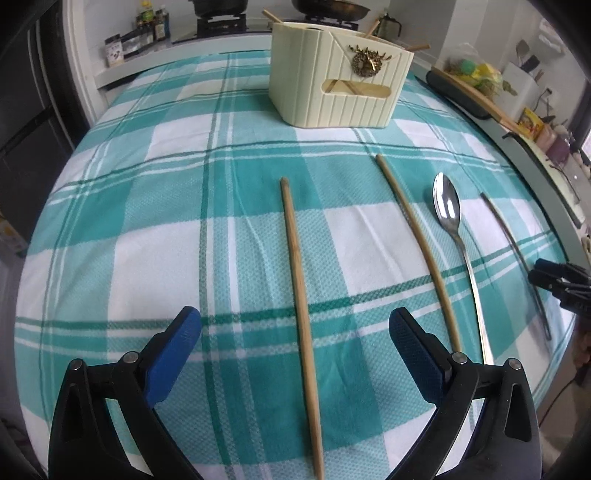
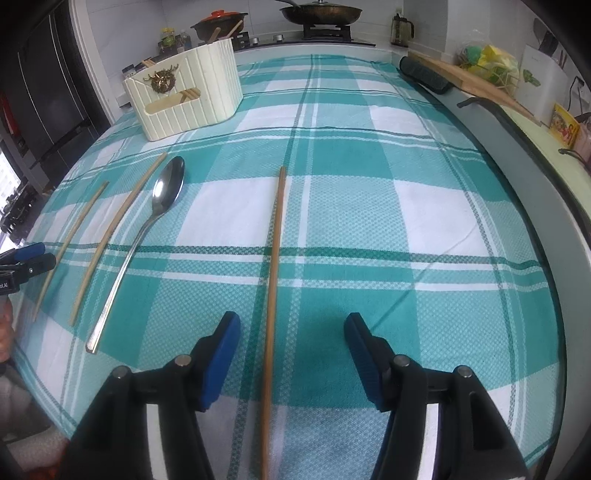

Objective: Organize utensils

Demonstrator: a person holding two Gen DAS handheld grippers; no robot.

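Note:
Three wooden chopsticks and a metal spoon lie on a teal checked cloth. In the left wrist view my open left gripper (image 1: pixel 295 325) straddles the leftmost chopstick (image 1: pixel 299 306); a second chopstick (image 1: pixel 417 251), the spoon (image 1: pixel 456 236) and a darker chopstick (image 1: pixel 517 254) lie to its right. In the right wrist view my open right gripper (image 2: pixel 291 325) straddles that rightmost chopstick (image 2: pixel 273 280); the spoon (image 2: pixel 147 229) lies to its left. A cream utensil holder (image 1: pixel 340 88) stands at the back with chopsticks inside; it also shows in the right wrist view (image 2: pixel 184 96).
A stove with a pan (image 2: pixel 321 14) and a pot (image 2: pixel 218 26) is behind the table. A cutting board (image 2: pixel 476 81) and a dark roll (image 2: pixel 424 74) lie along the right edge. Bottles (image 1: pixel 151 22) stand at the back left.

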